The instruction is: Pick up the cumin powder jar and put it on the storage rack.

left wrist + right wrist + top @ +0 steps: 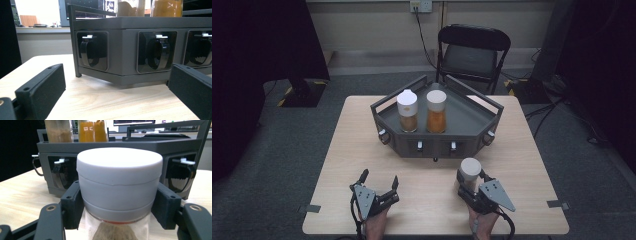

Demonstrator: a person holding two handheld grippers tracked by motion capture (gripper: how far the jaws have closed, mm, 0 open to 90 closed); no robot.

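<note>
The right gripper (470, 183) pinches a spice jar (469, 171) just below its broad matte white cap, its black pads pressed against the sides. The jar stands near the front edge of the table (342, 165), right of centre and just in front of the grey rack (472, 141). In the right gripper view the jar (119, 182) shows what the high view cannot: a faint seam round the smooth cap, a clear glass body beneath it, a thin red ring at the neck and a brownish powder inside.

The left gripper (379, 180) rests near the front edge, left of centre, its jaws spread with nothing between them. In the left gripper view its blocky, foam-like black pads (47, 87) frame pale wood grain and the rack's front wall (125, 52), where glossy black loops sit in square recesses under small white tabs.

The rack is an angular, flat-sided tray of dull grey with thin rails, set toward the table's far edge. On it stand two more jars: one with a rounded white cap and brown contents (407, 111), one with a flat cap and orange contents (436, 112), close side by side.
</note>
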